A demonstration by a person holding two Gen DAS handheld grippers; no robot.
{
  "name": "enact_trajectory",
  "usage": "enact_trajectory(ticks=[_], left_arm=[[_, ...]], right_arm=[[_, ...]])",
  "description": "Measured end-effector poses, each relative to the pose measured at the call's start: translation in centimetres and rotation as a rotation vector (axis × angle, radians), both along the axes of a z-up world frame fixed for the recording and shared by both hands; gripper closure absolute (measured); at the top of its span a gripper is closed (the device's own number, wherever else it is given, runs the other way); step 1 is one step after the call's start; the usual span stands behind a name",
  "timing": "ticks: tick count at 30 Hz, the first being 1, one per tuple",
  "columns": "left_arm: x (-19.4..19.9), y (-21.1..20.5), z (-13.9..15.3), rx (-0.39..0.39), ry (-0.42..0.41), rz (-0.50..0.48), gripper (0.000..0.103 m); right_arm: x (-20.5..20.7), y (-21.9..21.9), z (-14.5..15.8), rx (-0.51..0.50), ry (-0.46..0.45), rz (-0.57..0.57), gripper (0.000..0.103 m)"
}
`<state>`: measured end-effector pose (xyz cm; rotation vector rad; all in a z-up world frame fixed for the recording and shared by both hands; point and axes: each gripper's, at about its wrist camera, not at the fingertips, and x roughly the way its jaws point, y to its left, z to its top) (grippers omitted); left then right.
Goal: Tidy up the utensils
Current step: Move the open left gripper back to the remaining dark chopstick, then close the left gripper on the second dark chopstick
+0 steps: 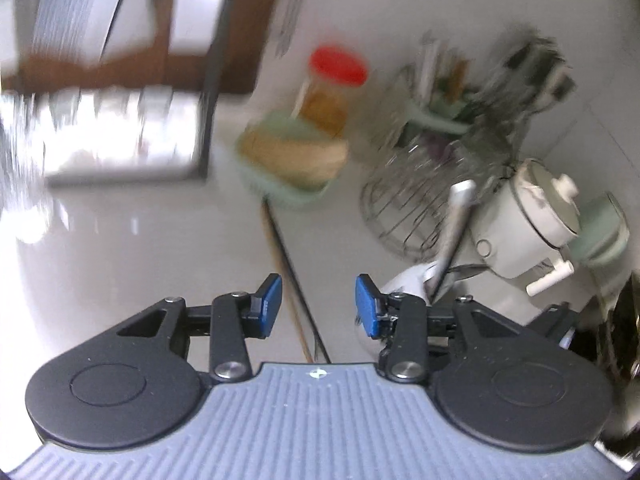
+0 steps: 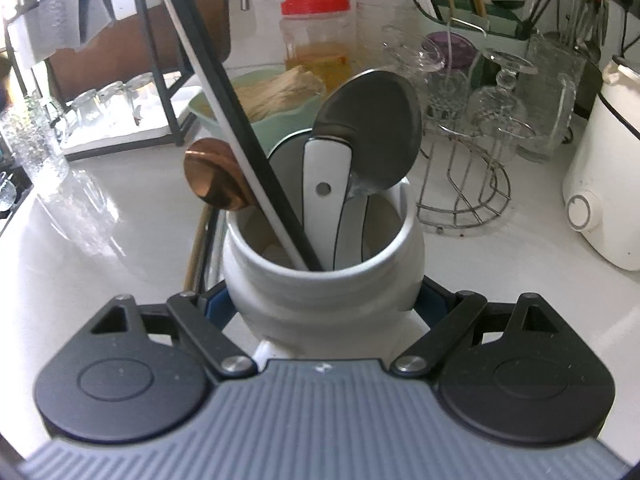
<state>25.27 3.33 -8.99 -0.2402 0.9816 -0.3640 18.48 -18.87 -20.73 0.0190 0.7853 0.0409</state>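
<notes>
Mostly bare glossy white counter (image 1: 120,240); blurred window (image 1: 100,20), perhaps.

White holder, mixed utensils

A copper spoon (image 2: 208,184) and grey steel ladle (image 2: 372,128) are seen in the white crock (image 2: 320,280); the jar lid (image 2: 316,4) is red.

No legible text, label, brand name or number appears in either wrist view; the only mark is a small white emblem, too small to read, on the grey ribbed body of the left gripper (image 1: 319,306) and the right gripper (image 2: 322,300).
</notes>
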Motion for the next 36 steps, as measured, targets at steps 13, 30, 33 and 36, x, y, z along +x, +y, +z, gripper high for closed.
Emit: enact_trajectory(ticks=[13,30,33,36], left_arm=[[3.7,-2.9,-10.0,0.03,0.072,0.006,0.057],[5.7,-6.9,-14.3,0.088,0.139,-0.006,0.089],[5.5,-7.5,-14.6,0.104,0.158,0.009,0.088],[5.5,-7.9,-14.6,0.114,0.161,0.021,0.089]], right_arm=[[-0.1,-0.9,0.2,-0.013,0.038,0.02,0.011],[-0.4,-1.2,0.0,0.004,0.026,0.027,0.012],[-0.5,-1.2,0.0,0.006,0.024,0.028,0.011],[-0.5,-1.2,0.0,0.009,0.023,0.027,0.011]])
